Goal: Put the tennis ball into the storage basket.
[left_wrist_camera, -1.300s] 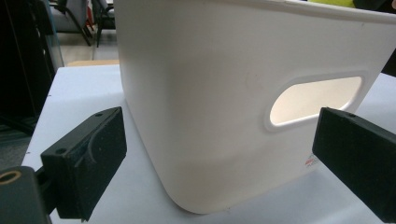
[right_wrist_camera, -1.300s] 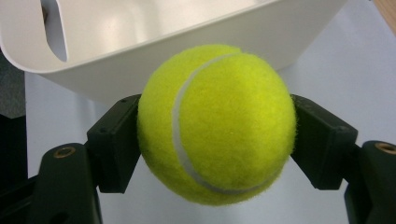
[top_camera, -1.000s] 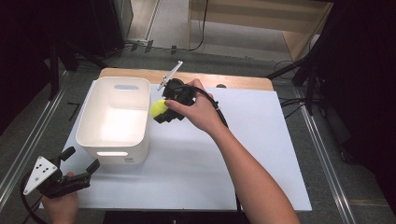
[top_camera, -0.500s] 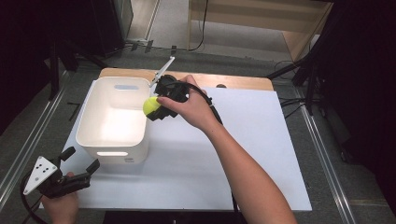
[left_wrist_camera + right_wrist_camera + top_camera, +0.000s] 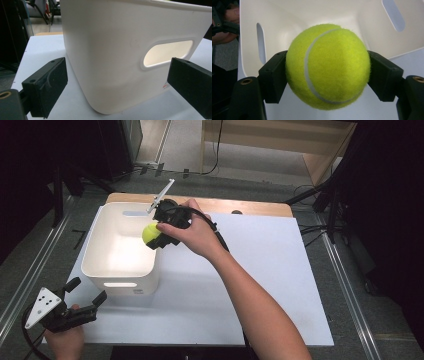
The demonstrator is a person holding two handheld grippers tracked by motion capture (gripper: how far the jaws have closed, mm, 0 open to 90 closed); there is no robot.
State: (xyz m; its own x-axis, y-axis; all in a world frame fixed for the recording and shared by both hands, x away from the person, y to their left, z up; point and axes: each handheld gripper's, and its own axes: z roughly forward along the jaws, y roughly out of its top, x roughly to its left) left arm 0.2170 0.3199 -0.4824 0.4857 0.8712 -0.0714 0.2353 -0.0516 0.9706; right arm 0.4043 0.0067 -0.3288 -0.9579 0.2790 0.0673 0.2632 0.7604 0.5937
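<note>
Closest to us, down at the near left corner of the bench, the left gripper sits in the person's hand with its jaws spread wide and nothing between them. They're aimed at the near end wall of the white bin, and the left gripper view puts that wall right in front, with the oval handle cutout glowing on it, something the high view barely hints at. The bin's long axis runs away from us, near to far, and it stands upright on the white bench top. Further out, the right gripper has its jaws clamped on the tennis ball, held up over the bin's right rim toward the far end, jaws pointing left and down into the bin. In the right gripper view the ball sits squeezed between both pads with its white seam curving down the front, and behind it we get the bin's inside walls and two slot cutouts, plus a bit of the other hand at the top left.
</note>
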